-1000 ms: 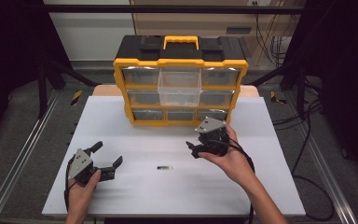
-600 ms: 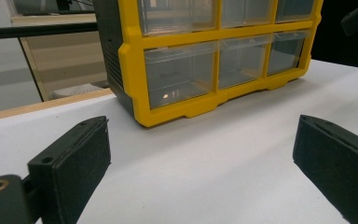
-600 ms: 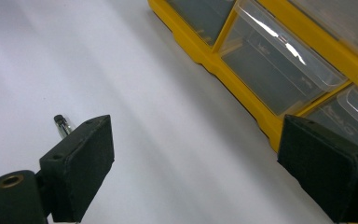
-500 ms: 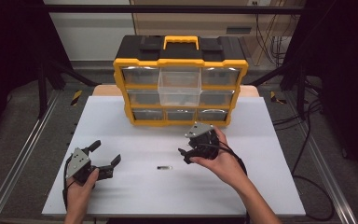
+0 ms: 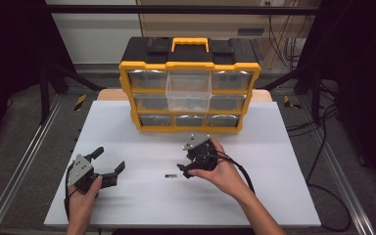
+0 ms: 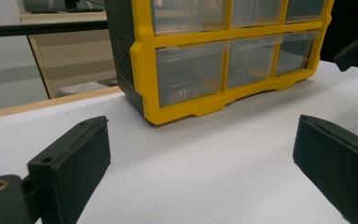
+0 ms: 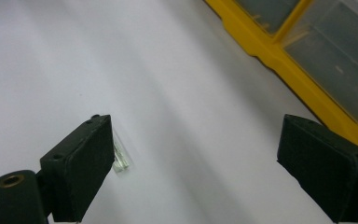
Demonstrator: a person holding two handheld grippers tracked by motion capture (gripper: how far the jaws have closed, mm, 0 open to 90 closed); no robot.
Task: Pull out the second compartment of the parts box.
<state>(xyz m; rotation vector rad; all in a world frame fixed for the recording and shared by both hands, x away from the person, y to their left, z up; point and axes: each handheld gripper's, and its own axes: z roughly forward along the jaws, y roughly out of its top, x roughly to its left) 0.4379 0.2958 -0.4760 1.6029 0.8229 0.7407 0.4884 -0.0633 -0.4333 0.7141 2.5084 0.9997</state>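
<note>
Right claw (image 5: 188, 164) shifted left and down toward counter over last second, earlier hovering nearer organiser front, now just right of small clear part (image 5: 171, 175) lying flat on white counter (image 5: 274, 196). Jaws apart, nothing between them. In right gripper view same small part (image 7: 121, 161) peeking out from behind one jaw, resting on counter, not yet centred between jaws. Looks like a short transparent tube or fuse; too small to tell more. Left claw (image 5: 108, 169) barely moved, parked at left of counter, jaws wide apart and empty, aimed at yellow-and-black drawer organiser (image 5: 190, 88); left gripper view looking along counter at organiser's lower drawers (image 6: 191, 72). Middle clear drawer (image 5: 188, 90) in top row pulled out, sticking forward of the others, well apart from small part. Meaning: approach for pick under way, grasp not made. Judged next: slide right claw further so part sits between jaws, then close; thin low part flat on counter likely to slip or get pushed. Pulled-out drawer probably the destination.
</note>
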